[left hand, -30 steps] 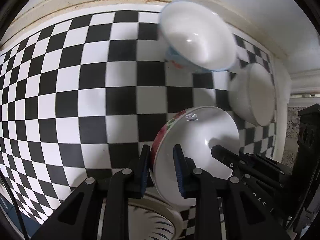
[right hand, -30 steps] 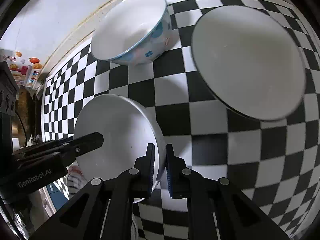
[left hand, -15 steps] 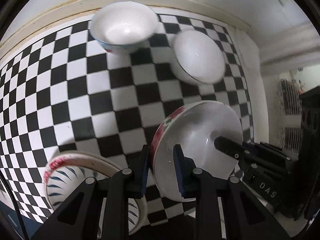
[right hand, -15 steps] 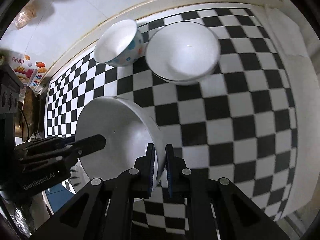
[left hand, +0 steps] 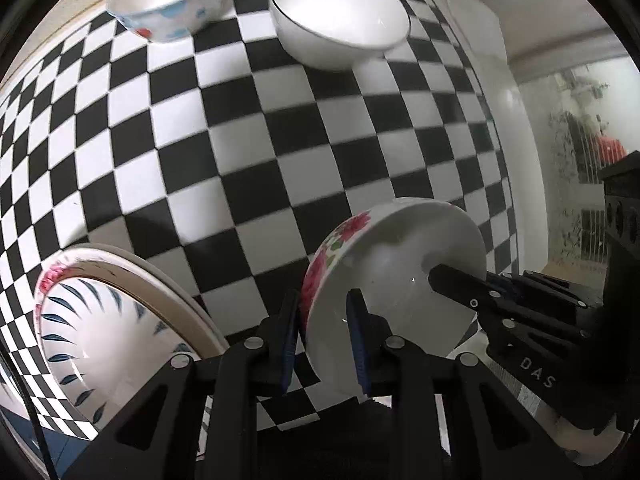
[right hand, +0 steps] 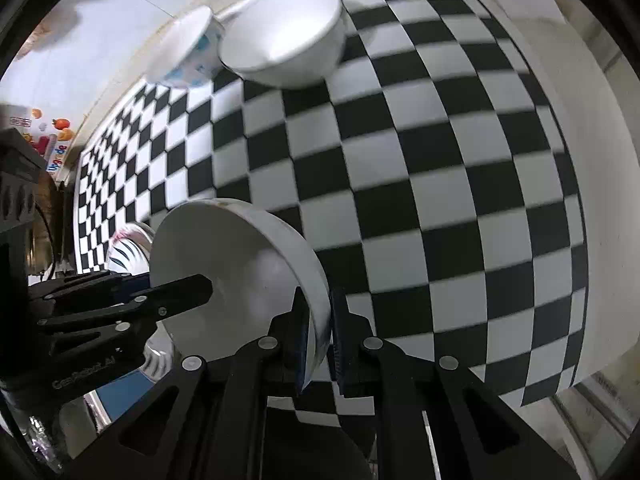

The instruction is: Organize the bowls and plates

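Together, left tool (left hand: pixel 322 336) and right tool (right hand: pixel 319 334) clamp one floral bowl (left hand: pixel 394 284) (opposite rims), above checkered table (left hand: pixel 256 152).

White letters reading "DAS" stand on the black body of the right gripper (left hand: pixel 452 280) where it shows in the left wrist view (any further letters are cut off). In the right wrist view the black body of the left gripper (right hand: pixel 200 286) carries a pale line that looks like "GenRobot.AI", blurred here. A colourful sticker (right hand: pixel 54 144) with fruit pictures by the far left wall bears lettering too small to read.
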Available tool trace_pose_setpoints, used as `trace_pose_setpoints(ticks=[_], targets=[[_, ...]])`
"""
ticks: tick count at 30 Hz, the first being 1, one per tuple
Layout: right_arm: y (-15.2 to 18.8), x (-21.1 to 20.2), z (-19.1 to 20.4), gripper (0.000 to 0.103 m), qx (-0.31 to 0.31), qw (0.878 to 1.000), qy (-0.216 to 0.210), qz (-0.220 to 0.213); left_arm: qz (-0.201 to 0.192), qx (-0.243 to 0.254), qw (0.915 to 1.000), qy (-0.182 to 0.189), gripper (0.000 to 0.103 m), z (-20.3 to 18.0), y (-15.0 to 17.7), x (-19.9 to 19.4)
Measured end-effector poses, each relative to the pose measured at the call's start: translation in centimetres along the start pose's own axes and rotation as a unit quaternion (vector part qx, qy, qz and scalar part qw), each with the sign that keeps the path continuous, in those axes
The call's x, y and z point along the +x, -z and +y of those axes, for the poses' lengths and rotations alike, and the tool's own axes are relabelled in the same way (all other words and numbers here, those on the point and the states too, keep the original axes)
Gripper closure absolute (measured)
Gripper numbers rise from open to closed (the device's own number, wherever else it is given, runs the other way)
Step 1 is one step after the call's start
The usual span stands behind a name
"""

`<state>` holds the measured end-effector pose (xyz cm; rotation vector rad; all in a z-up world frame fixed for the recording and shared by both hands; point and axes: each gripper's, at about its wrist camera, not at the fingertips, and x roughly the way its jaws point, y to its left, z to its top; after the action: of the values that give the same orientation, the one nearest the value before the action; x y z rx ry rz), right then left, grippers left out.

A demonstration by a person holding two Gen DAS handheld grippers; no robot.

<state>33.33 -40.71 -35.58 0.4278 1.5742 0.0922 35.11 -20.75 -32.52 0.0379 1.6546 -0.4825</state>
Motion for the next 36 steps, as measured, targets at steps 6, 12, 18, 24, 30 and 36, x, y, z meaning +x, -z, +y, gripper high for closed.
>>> trace_pose_setpoints(ticks=[6,12,18,24,30,36], targets=[[0.7,1.3,-1.7,0.091,0.012,1.0,0.001,0.013,0.019,-0.003,0.9998,-0.006,0.082,-0.4,-0.1,2.1],[0.4,2.4,-2.4,0.09,0.023,0.999,-0.003,0.033,0.035,-0.011,0.9993,-0.004,0.082,-0.2,0.1,2.9],[-0.6,-0.3,-4.0,0.089,0.039,0.998,-0.029,0.031,-0.01,-0.049,0.9987,0.011,0.081,1.4,-1.5,-1.8],[-5.9,-6.0,-4.3,0.08,0.034,0.998,-0.04,-0.039,-0.065,-0.071,0.9952,0.016,0.08,2.2,-7.0,-5.5],[-14.5,-5.8,-3.8,0.077,0.034,0.996,-0.053,-0.064,-0.063,-0.088,0.9941,0.015,0.08,2.7,-13.4,-4.2],[-20.7,-2.1,-2.7,0.077,0.04,0.997,-0.054,-0.037,-0.041,-0.096,0.9945,0.001,0.08,2.9,-16.4,-1.6]])
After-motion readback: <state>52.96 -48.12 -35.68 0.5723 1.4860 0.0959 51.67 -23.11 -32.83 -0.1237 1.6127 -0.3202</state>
